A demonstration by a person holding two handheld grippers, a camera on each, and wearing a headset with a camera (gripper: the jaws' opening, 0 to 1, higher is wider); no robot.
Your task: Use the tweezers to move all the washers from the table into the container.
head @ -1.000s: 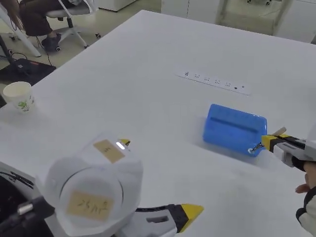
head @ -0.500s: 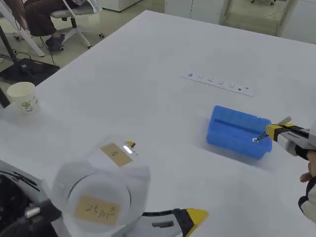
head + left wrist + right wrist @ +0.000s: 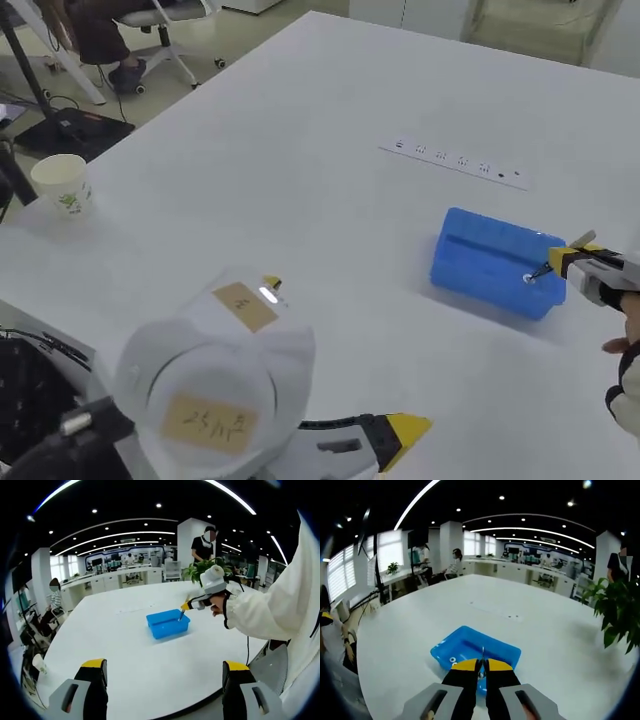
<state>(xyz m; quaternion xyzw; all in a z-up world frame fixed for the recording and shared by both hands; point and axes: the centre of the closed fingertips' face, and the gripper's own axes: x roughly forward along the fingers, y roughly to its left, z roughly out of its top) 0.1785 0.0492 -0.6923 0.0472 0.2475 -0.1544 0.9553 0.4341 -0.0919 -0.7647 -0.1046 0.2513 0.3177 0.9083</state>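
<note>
White bench is carrying the blue container (image 3: pixel 482 256) on its right side, where the right tool (image 3: pixel 483 664) is clamping the tweezers (image 3: pixel 483 653), tips dipping inside near small washers (image 3: pixel 453 659). Whether the tips are pinching one is too tiny to tell. Nearer, the left tool (image 3: pixel 164 666) is hanging with jaws spread wide, empty.

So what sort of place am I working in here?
Most likely an open-plan office or lab floor: a big white table with a power strip on it, a wheeled office chair beside it, and long rows of desks under strip ceiling lights.
</note>
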